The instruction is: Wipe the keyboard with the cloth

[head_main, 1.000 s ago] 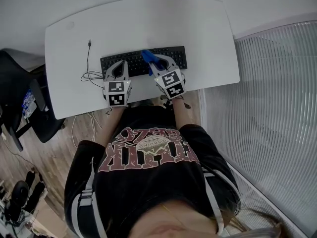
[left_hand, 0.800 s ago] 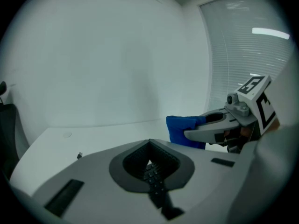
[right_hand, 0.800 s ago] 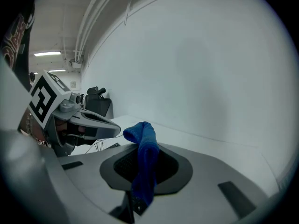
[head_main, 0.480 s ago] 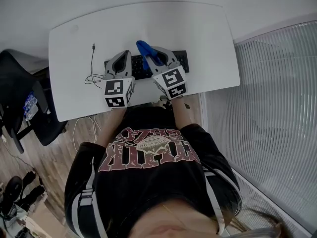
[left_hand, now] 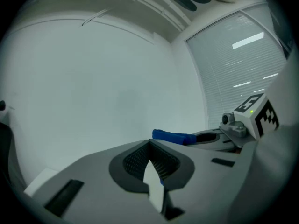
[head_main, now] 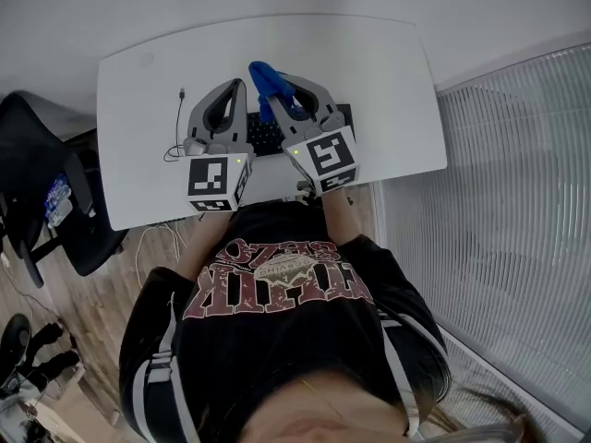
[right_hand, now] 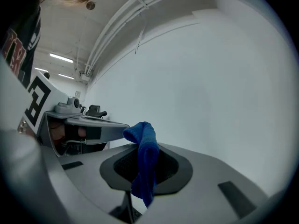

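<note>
A dark office chair [head_main: 42, 169] stands at the far left on a wood-plank floor [head_main: 97, 293], just beside the edge of a white worktop [head_main: 379, 72] with rounded corners. A thin dark cable [head_main: 175, 123] lies on the worktop's left part, its plug end pointing away from the person. Next comes the left claw [head_main: 241, 85], its jaws brought together at the tips with nothing clamped between them; its own view looks out at a bare pale wall [left_hand: 93, 78] and slatted blinds [left_hand: 233, 64]. The black keyboard [head_main: 261, 135] lies across the middle of the worktop, mostly covered by the two grippers, with a strip showing between them and a corner showing past the right one. The blue cloth [head_main: 261, 77] is pinched in the right claw [head_main: 277, 90], whose jaws are clamped on it. In the right gripper view the cloth [right_hand: 145, 160] folds over the jaw tips and hangs down between them. From above, the cloth shows at the keyboard's far edge, just beside the left claw's tips; whether it touches the keys cannot be told. A ribbed, pale surface [head_main: 499, 183] fills the right side of the room.
</note>
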{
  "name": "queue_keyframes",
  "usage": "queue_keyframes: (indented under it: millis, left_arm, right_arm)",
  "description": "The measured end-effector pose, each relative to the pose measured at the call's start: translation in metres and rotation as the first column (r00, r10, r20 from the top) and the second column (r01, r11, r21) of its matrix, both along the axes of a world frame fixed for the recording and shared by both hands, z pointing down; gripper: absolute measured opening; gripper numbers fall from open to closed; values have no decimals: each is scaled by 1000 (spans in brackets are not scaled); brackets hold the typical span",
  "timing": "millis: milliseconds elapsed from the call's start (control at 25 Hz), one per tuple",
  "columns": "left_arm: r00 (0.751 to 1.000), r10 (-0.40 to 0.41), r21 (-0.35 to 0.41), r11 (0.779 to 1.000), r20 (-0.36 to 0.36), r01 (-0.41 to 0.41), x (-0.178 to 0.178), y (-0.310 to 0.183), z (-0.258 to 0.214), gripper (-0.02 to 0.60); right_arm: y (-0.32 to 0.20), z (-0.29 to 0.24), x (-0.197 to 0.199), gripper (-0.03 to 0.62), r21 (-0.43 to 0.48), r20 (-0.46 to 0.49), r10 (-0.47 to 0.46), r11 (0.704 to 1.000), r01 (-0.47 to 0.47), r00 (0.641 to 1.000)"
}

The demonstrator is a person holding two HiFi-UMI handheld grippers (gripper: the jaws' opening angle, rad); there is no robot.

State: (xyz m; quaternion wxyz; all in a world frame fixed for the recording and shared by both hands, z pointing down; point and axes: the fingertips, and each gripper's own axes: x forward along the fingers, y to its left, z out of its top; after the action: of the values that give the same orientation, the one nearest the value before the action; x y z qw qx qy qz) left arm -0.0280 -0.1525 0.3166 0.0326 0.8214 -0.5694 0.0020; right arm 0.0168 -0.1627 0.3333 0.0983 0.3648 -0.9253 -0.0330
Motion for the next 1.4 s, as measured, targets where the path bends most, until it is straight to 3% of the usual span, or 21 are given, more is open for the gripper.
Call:
queue_keyframes:
  millis: [520,1400]
  left_arm:
    - [1000,14,158,987,-7,-13,-11,5,-68,29]
    - [999,33,147,989,-22,-30,-9,-2,-67,29]
  right_arm:
    - [0,-77,-7,64,130,110,21,991,-35,994]
    - [-2,-79,-6,64,142,92,48,988,-61,995]
